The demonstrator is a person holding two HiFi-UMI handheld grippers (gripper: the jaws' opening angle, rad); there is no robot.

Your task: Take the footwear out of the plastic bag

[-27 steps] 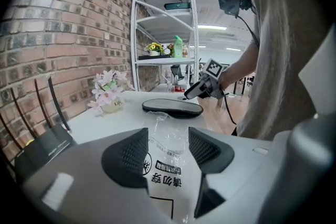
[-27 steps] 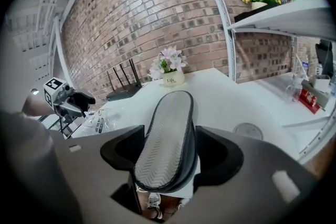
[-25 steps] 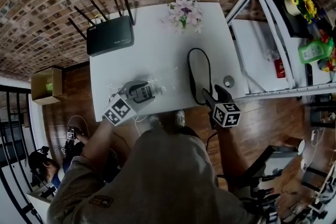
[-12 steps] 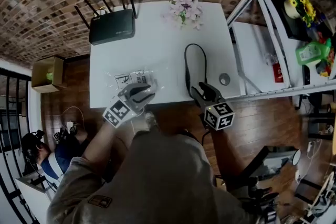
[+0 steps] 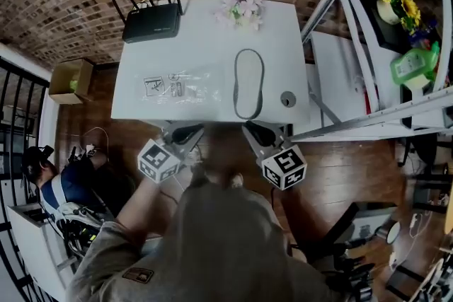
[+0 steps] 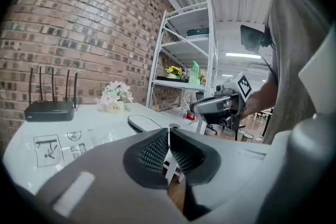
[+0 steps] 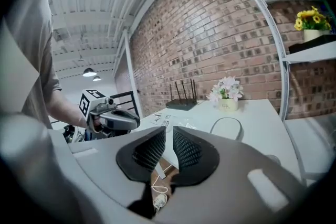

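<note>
**Both grippers off the table's near edge, slipper lying outside the bag**

The left gripper [image 5: 185,132] is held just short of the near edge of the white table [image 5: 212,46], over the wooden floor [image 5: 333,159]. Its jaws have just been closing and now meet at the tips. Nothing is caught between them.

The right gripper [image 5: 258,132] hangs beside it, also off the table edge. Its jaws have just been closing too, and they stand almost together with a thin slit between the pads. The slit holds nothing.

The slipper [image 5: 248,83], flat and pale with a dark rim, lies on the table straight ahead of the right fingers, apart from them. It is out of the plastic bag [image 5: 180,87].

The bag lies flat ahead of the left fingers, a little to their left. It is clear, with printed marks and small items showing through it. It sits just beside the slipper without touching it.

A small round grey thing [image 5: 287,100] rests on the table ahead of the right fingers, on the outer side of the slipper.

Beyond the bag, at the table's far edge against the brick wall, stands a black router [image 5: 151,21] with its aerials up. Beyond the slipper, at that same far edge, is a pot of pale flowers [image 5: 241,2]. A white shelf rack [image 5: 354,18] rises to the right of the right fingers, past the table's side.
</note>
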